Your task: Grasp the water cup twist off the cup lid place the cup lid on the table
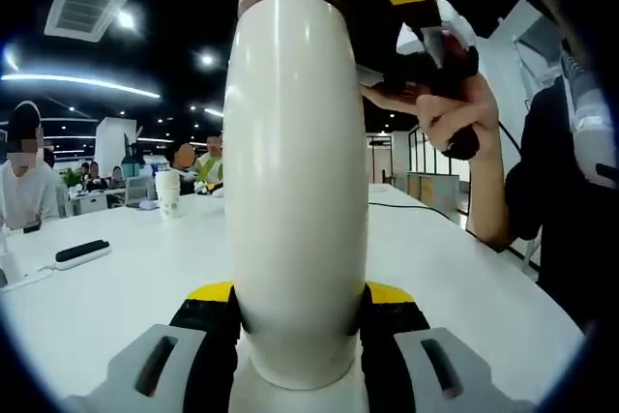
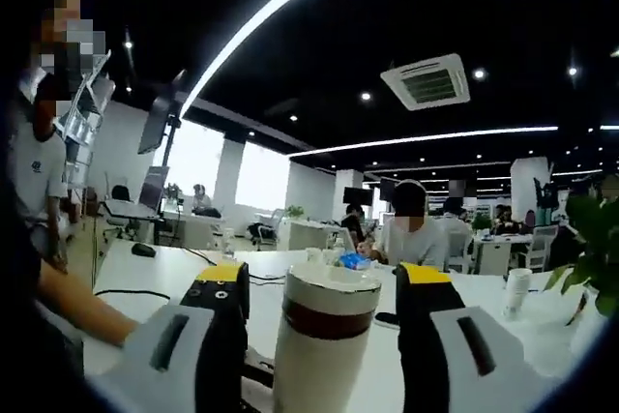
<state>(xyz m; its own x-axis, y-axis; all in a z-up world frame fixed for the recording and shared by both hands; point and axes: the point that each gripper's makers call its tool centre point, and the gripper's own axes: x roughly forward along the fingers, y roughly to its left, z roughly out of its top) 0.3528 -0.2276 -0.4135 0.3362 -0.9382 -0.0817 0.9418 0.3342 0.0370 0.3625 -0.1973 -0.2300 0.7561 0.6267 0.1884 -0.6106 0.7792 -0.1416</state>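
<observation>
Between the left gripper's clamped jaws the water cup stands upright over the counter, right gripper open around the cup lid at 12 o'clock, so I reckon closing off-center could tilt it loose.

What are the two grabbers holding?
The left gripper clamps the water cup near its base. The right gripper straddles the cup lid, not visibly touching.

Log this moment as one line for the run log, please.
left gripper: shut on water cup body | right gripper: jaws astride cup lid, grip unclear | lid: still on | table: cup upright
</observation>
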